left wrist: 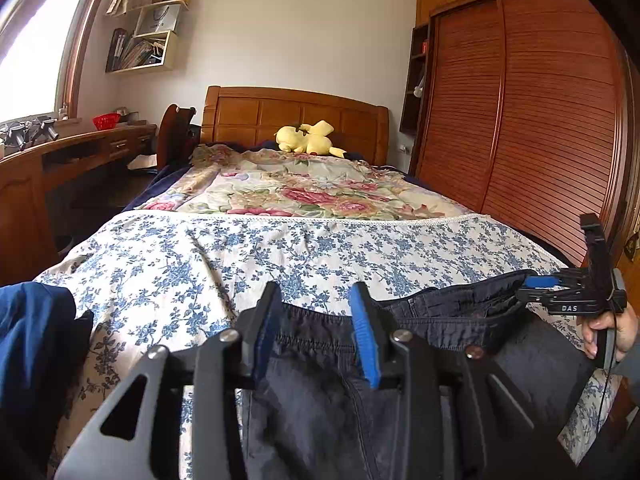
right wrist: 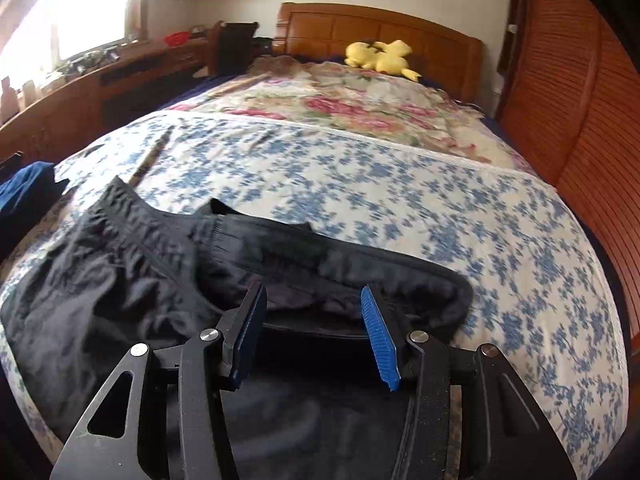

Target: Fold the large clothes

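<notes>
Left gripper fingers spread over dark trousers, right gripper likewise, blue garment beside.

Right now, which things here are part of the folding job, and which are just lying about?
Part of the job:
dark trousers
left claw
right claw
blue floral sheet

Just lying about:
yellow plush toy
blue garment
red basket

Home bedroom, wooden bed, louvred wardrobe, likely a desk
</notes>
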### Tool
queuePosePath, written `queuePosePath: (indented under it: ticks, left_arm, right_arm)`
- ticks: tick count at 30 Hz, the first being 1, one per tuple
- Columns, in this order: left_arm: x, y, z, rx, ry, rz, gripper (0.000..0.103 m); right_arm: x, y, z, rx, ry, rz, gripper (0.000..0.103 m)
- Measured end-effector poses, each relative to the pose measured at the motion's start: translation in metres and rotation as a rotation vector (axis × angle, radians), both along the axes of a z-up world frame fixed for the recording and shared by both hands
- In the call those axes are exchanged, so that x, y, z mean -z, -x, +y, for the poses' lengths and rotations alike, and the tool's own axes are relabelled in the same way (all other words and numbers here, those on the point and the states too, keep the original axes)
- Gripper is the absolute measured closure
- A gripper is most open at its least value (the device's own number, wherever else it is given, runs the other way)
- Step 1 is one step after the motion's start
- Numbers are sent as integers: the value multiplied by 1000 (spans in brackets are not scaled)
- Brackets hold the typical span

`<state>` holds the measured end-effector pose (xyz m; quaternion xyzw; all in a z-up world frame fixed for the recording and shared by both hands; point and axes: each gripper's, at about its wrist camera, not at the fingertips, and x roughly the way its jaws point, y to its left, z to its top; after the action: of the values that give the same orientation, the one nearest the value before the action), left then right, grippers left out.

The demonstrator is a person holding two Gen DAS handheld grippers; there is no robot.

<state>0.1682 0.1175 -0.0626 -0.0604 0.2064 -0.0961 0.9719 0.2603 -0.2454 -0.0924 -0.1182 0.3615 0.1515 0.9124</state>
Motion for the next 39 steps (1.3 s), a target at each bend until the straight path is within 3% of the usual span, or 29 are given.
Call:
queuePosePath:
  ticks: [6,14,17,23,29,35,37,39]
  left_arm:
    - [6,1,5,-3,-18,27,67]
    - [20,0,11,1,-29,72,66]
    - [28,-1,10,14,-21,96,66]
    - [39,-4,5,25,-37,123,65]
    - [42,-8,3,38,-35,132,64]
    - [48,-11,0,42,-50,153,64]
    - [48,-11,0,42,-49,154,64]
    - [48,-11,0,43,-52,153,64]
  right_arm:
    - [14,-22,67,-108,11,49,53]
    - [43,-65,118,-160,92,125,53]
    - [52,-74,123,-145,159,116,53]
    - [70,-84,115,-163,146,218,53]
    - [75,-75,114,-195,195,245,53]
    - [84,-62,120,-257,253,320,72]
    - [91,-59,120,-266,267,332,90]
    - [91,-56,121,-278,271,316,96]
